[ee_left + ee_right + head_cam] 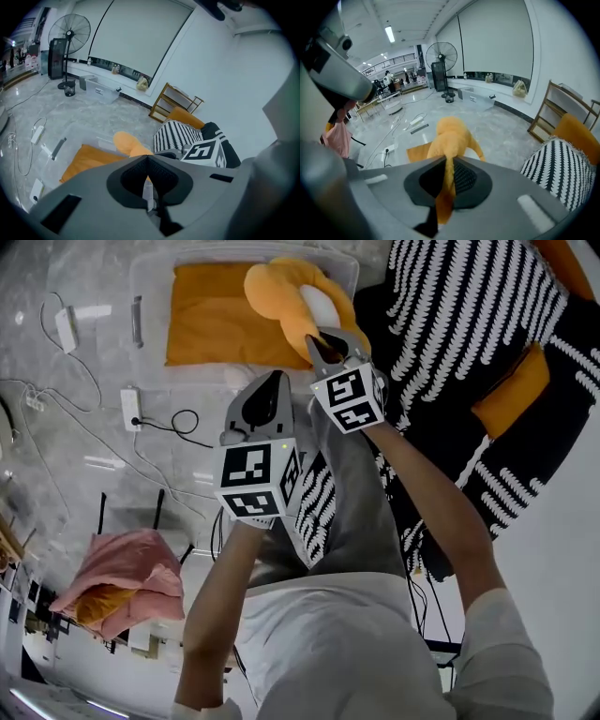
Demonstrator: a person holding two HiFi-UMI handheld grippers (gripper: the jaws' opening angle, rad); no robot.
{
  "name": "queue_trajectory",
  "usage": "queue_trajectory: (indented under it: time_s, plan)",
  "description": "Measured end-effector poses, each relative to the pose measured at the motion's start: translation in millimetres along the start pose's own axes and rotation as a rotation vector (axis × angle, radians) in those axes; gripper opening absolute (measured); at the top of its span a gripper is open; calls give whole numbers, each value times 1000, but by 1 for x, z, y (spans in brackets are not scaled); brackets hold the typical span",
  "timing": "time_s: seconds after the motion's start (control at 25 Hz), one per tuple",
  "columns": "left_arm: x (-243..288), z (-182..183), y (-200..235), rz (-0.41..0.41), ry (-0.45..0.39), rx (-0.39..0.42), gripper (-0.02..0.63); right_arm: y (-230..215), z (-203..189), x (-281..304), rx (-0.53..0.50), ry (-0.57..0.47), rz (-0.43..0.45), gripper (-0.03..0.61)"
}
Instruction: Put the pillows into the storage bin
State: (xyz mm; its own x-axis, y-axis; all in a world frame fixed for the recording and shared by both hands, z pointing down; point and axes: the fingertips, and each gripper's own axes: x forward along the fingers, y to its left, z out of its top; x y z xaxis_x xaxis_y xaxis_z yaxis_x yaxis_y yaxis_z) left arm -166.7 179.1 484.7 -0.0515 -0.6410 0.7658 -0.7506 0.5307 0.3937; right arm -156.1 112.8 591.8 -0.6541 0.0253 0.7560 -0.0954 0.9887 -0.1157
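The right hand-held gripper [325, 345] is clenched on an edge of the orange pillow [281, 292], above the storage bin [150, 282]. The left hand-held gripper [270, 388] is clenched on nothing.

Cool, even indoor light fills all three views. Ceiling strip lights [389, 33] glow in the right gripper view, and pale glare streaks the polished floor [84, 362]. Fisheye bending is strong toward the rims, the corners are dark and vignetted, and the edges are soft.
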Motion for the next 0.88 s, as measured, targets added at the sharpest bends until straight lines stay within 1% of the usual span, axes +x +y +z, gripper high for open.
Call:
queue_trajectory:
  time_s: [0.08, 0.16, 0.28, 0.32, 0.36, 0.4, 0.56, 0.68, 0.88]
  plan:
    - [-6, -3, 14, 4, 1, -12, 9, 8, -3, 16, 0, 23, -10, 22]
    - [-12, -7, 28, 7, 2, -20, 9, 10, -4, 30, 14, 36, -39, 23]
    - [-22, -10, 52, 21, 5, -26, 9, 8, 1, 50, 55, 39, -82, 27]
    - [-24, -11, 61, 29, 6, -30, 9, 9, 1, 57, 77, 45, -84, 56]
    - [-27, -13, 69, 38, 7, -35, 9, 10, 0, 64, 97, 56, -82, 112]
    - [-29, -15, 78, 47, 8, -42, 9, 12, 0, 68, 111, 66, -81, 147]
    - [-37, -20, 98, 67, 8, -78, 9, 22, 9, 58, 129, 66, -77, 155]
    - [-42, -15, 94, 66, 0, -82, 9, 28, 8, 37, 149, 72, -64, 158]
    - [-37, 3, 63, 32, -11, -48, 10, 14, 0, -4, 203, 64, -84, 159]
